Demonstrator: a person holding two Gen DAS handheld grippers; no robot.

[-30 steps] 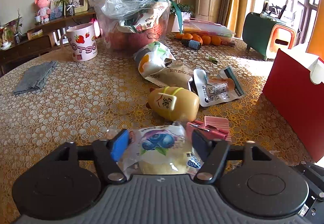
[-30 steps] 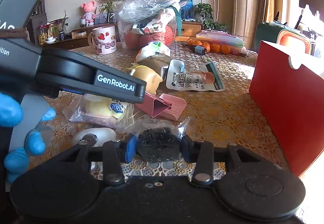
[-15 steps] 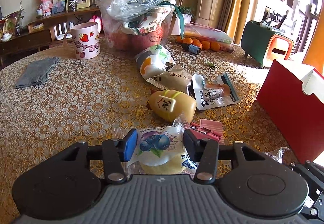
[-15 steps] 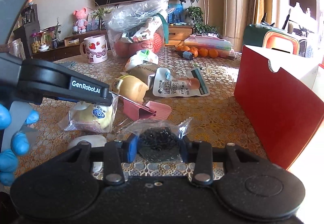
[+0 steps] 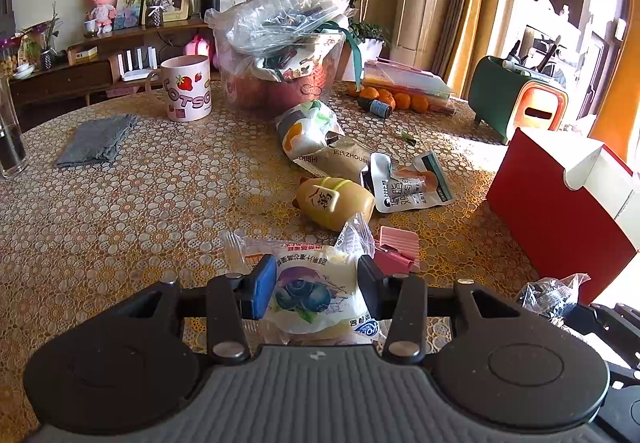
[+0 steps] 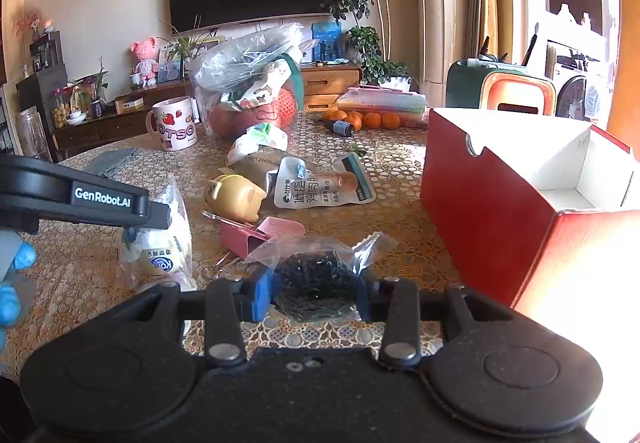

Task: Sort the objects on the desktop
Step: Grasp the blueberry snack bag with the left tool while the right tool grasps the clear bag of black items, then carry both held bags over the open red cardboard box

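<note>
Since a second ago both grippers have risen: each view now looks down from higher, and more of the room behind shows. The left gripper (image 5: 317, 293) stays clamped on the bun pack (image 5: 310, 289), a soft, glossy plastic wrapper printed with blueberries, now lifted off the lace-patterned worktop (image 5: 140, 203). The right gripper (image 6: 313, 297) keeps its narrow hold on the small bag (image 6: 316, 275), crinkled clear film around a dark, grainy lump, carried near the left wall of the red box (image 6: 488, 211). The box is stiff card, open at the top and white inside, standing at the right. Left on the worktop, mid-scene, lie a rounded yellow bottle (image 5: 334, 201) on its side, a flat white pouch (image 5: 404, 185) just right of it, and a pink ribbed clip (image 5: 396, 249) nearer. Far left stand a strawberry mug (image 5: 186, 89) and a folded grey cloth (image 5: 96, 141).
</note>
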